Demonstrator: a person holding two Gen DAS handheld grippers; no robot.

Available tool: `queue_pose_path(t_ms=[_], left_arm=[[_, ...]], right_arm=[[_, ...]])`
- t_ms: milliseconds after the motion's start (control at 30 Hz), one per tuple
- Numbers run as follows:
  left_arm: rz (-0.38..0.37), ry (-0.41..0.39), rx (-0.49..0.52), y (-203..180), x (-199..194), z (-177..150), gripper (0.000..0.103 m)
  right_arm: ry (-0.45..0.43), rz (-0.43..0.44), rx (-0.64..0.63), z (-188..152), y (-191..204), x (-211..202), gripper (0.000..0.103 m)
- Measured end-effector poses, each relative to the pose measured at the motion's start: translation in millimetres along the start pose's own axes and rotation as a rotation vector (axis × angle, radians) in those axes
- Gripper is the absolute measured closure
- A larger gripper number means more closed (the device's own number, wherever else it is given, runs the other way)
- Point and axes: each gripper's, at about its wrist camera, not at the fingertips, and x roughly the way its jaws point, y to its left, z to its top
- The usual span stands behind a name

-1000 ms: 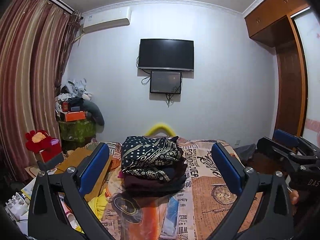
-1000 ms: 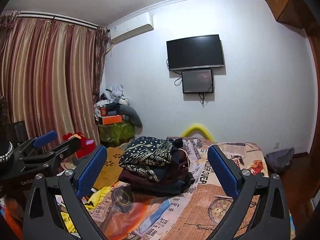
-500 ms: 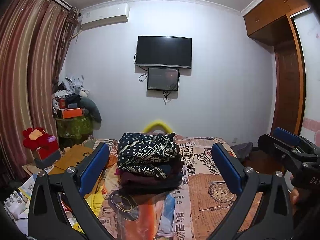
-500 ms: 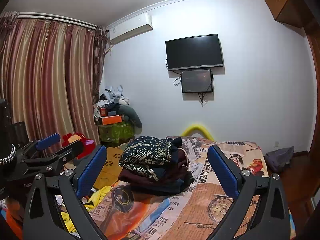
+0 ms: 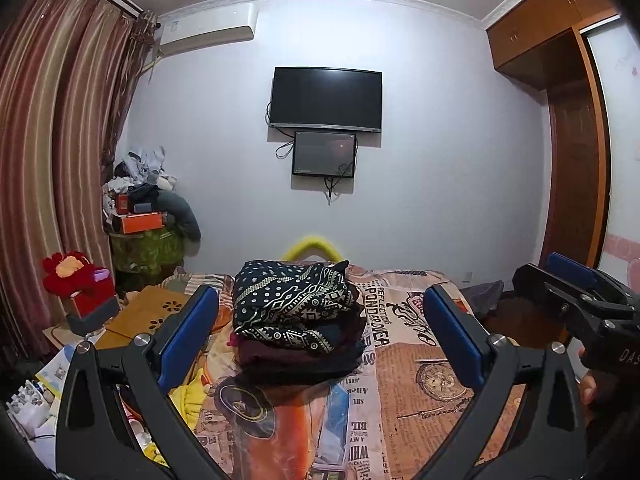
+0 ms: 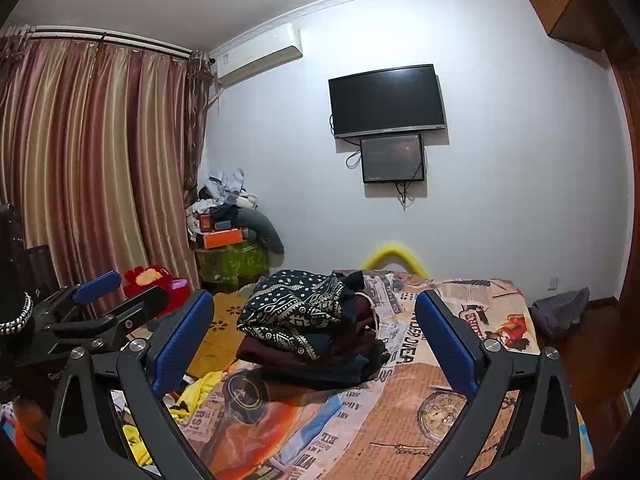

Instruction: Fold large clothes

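Observation:
A stack of folded clothes (image 5: 296,320) sits on the bed (image 5: 420,384), topped by a dark garment with a white pattern; it also shows in the right wrist view (image 6: 308,324). My left gripper (image 5: 320,336) is open and empty, held above the bed short of the stack. My right gripper (image 6: 316,344) is open and empty too, at a similar height. Each gripper shows at the edge of the other's view, the right one (image 5: 576,300) and the left one (image 6: 100,308).
The bed has a newspaper-print cover (image 6: 432,408). Yellow cloth (image 5: 188,392) lies at its left edge by a wooden board (image 5: 148,312). A red plush toy (image 5: 72,272), a cluttered green stand (image 5: 148,240), curtains (image 5: 52,160), a wall TV (image 5: 326,98) and a wardrobe (image 5: 572,160) surround it.
Both grippers have lifted and tilted slightly, so the stack sits a little lower in view. Both stay open and empty.

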Motion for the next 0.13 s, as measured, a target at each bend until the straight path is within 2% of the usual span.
queue_pose_path(t_ms=[133], left_arm=[[0.003,0.007,-0.005,0.5,1.4,-1.3,0.0]], right_arm=[[0.005,0.0,-0.002,-0.6,1.3,0.4,0.003]])
